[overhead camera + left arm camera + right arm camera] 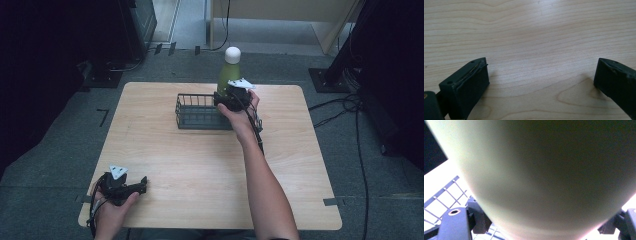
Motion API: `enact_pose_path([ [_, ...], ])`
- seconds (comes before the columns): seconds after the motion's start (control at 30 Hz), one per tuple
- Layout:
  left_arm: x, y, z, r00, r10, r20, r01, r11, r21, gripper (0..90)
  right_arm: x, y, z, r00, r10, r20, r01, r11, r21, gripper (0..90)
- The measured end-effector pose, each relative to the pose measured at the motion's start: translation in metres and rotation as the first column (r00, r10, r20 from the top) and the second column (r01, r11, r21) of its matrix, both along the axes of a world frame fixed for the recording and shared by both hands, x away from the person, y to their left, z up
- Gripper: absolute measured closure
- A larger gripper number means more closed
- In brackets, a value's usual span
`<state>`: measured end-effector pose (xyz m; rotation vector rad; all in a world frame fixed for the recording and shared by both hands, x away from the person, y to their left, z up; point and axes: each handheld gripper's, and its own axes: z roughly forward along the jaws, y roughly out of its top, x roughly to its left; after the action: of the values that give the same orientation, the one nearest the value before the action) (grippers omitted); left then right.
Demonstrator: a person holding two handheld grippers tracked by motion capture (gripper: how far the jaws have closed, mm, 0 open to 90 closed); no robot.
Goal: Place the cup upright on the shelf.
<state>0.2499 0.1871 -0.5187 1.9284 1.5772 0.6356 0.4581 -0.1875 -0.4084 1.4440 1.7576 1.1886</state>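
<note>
A green bottle (227, 72) with a white cap stands upright over the right end of a black wire basket (197, 111) at the table's far middle. My right gripper (231, 96) is shut on the bottle's lower body. In the right gripper view the pale green bottle (544, 175) sits between the jaws, with basket wires (446, 195) at the lower left. My left gripper (142, 185) rests low at the table's near left corner, open, nothing between its fingers (470, 85) over bare wood.
The light wooden table (200, 170) has rounded corners and sits on grey carpet. Cables trail on the floor at the right (345, 105). A dark stand base (325, 77) sits beyond the far right corner.
</note>
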Motion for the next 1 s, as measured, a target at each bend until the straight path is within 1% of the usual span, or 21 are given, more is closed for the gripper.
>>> enact_pose_path([
  [0.13,0.000,0.000,0.000,1.0000,0.000,0.000,0.000,1.0000,0.000,0.0,0.000,0.000,-0.007,1.0000,-0.003,-0.003,0.003,1.000,-0.006,19.8],
  [0.43,0.000,0.000,0.000,1.0000,0.000,0.000,0.000,1.0000,0.001,0.0,0.000,0.001,-0.014,0.9999,-0.013,-0.003,0.013,1.000,-0.021,19.8],
  [0.5,0.000,0.000,0.000,1.0000,-0.001,0.000,0.001,1.0000,0.001,0.0,0.000,0.003,-0.015,0.9999,-0.014,-0.006,0.013,1.000,-0.018,19.8],
  [0.6,0.000,0.000,0.000,1.0000,-0.001,0.000,0.001,1.0000,0.001,0.1,0.000,0.005,-0.017,0.9999,-0.011,0.003,0.011,0.999,-0.034,19.7],
  [0.7,0.000,0.000,0.000,1.0000,0.000,0.000,0.000,1.0000,0.000,0.0,0.000,0.005,-0.020,0.9999,-0.012,-0.003,0.012,0.999,-0.044,19.7],
  [0.77,0.000,0.000,0.000,1.0000,-0.001,-0.001,0.001,1.0000,0.001,0.0,0.001,0.004,-0.023,0.9998,-0.018,-0.009,0.018,0.999,-0.042,19.8],
  [0.83,0.000,0.000,0.000,1.0000,0.000,0.000,0.000,1.0000,0.000,0.0,0.001,0.003,-0.024,0.9998,-0.021,-0.004,0.021,0.999,-0.026,19.7],
  [0.9,0.000,0.000,0.000,1.0000,-0.001,-0.001,0.001,1.0000,0.001,0.0,0.001,0.002,-0.024,0.9997,-0.023,-0.008,0.023,1.000,-0.021,19.6],
  [1.0,0.000,0.000,0.000,1.0000,-0.001,-0.001,0.001,1.0000,0.001,0.0,0.000,0.003,-0.023,0.9998,-0.016,-0.015,0.016,0.999,-0.028,19.2],
])
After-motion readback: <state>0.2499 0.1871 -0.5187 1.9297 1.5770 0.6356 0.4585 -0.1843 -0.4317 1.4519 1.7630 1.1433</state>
